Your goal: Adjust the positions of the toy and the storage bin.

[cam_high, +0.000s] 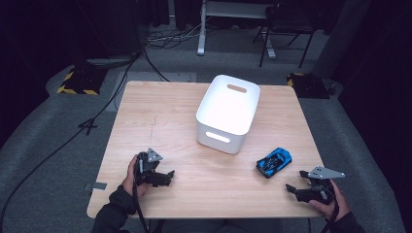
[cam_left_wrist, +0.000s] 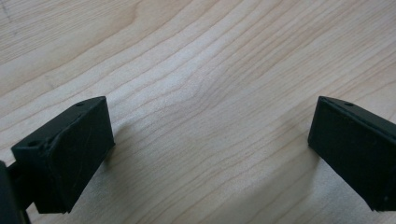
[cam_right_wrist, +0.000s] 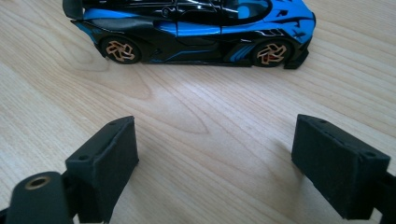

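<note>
A pale wooden table [cam_high: 160,121] stands on grey carpet in a dark room, with black cables trailing over the floor to the left and the legs of a chair and a white stand at the back. Two yellow-and-black striped blocks sit on the floor, one off each far corner of the table.

One blue and black toy car [cam_high: 274,162] rests on its wheels on the near right part of the tabletop. In the right gripper view the toy car [cam_right_wrist: 191,30] lies side-on across the top, its copper-coloured wheels on the wood. One white bin [cam_high: 227,113] with cut-out handles stands near the table's middle, apart from the car, open side up.

The right gripper [cam_high: 297,190] is held low at the near right corner, near the car but not touching it. In its own view the right gripper [cam_right_wrist: 215,168] has its jaws spread wide with bare wood between them. The left gripper [cam_high: 165,175] sits over the near left area of the table, well away from both things. From its camera, the left gripper [cam_left_wrist: 210,154] likewise stands wide open over bare wood grain, holding nothing.
</note>
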### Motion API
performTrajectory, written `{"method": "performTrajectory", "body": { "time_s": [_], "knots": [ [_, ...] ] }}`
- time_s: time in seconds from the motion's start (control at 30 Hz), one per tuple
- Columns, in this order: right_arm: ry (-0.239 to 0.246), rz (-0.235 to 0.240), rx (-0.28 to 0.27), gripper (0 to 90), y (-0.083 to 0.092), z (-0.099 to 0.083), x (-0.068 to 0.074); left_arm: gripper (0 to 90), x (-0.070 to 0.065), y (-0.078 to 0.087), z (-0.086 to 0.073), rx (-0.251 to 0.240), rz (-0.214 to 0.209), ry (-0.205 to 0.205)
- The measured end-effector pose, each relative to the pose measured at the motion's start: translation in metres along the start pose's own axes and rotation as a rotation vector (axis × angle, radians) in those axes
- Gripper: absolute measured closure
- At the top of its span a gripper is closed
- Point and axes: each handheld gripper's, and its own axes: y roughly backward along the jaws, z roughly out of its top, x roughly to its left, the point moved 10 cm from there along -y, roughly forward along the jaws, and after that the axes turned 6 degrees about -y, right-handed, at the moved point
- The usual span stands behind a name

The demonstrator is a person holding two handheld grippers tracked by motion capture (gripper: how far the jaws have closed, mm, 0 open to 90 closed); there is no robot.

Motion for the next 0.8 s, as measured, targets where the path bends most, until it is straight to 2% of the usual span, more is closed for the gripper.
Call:
{"method": "performTrajectory", "body": {
  "time_s": [0.2, 0.3, 0.37, 0.43, 0.53, 0.57, 0.63, 0.67, 0.77, 0.8],
  "knots": [
    [0.006, 0.003, 0.017, 14.0, -0.001, 0.001, 0.000, 0.4, -0.005, -0.001, 0.002, -0.003, -0.026, -0.042],
    [0.026, 0.012, 0.035, 10.7, -0.004, 0.003, -0.002, 0.2, -0.012, -0.001, 0.003, -0.008, -0.072, -0.097],
    [0.018, 0.016, 0.029, 9.4, -0.006, 0.004, -0.001, 0.1, -0.014, -0.002, 0.003, -0.008, -0.084, -0.099],
    [0.025, 0.018, 0.042, 10.1, -0.009, 0.007, -0.003, 0.1, -0.013, -0.002, 0.004, -0.011, -0.071, -0.097],
    [0.002, -0.005, 0.035, 28.2, -0.011, 0.015, -0.011, 0.1, -0.013, -0.003, 0.005, -0.011, -0.069, -0.095],
    [-0.011, -0.019, 0.022, 33.0, -0.013, 0.019, -0.018, 0.1, -0.013, -0.003, 0.005, -0.012, -0.069, -0.094],
    [-0.019, -0.027, 0.021, 34.9, -0.014, 0.021, -0.022, 0.2, -0.014, -0.003, 0.005, -0.012, -0.069, -0.094],
    [-0.040, -0.040, -0.003, 39.1, -0.017, 0.025, -0.028, 0.2, -0.014, -0.003, 0.005, -0.011, -0.068, -0.093],
    [-0.033, -0.041, -0.003, 41.3, -0.019, 0.027, -0.032, 0.2, -0.014, -0.003, 0.004, -0.009, -0.070, -0.094],
    [-0.036, -0.041, -0.011, 46.4, -0.021, 0.030, -0.035, 0.2, -0.014, -0.003, 0.004, -0.009, -0.070, -0.094]
  ]
}}
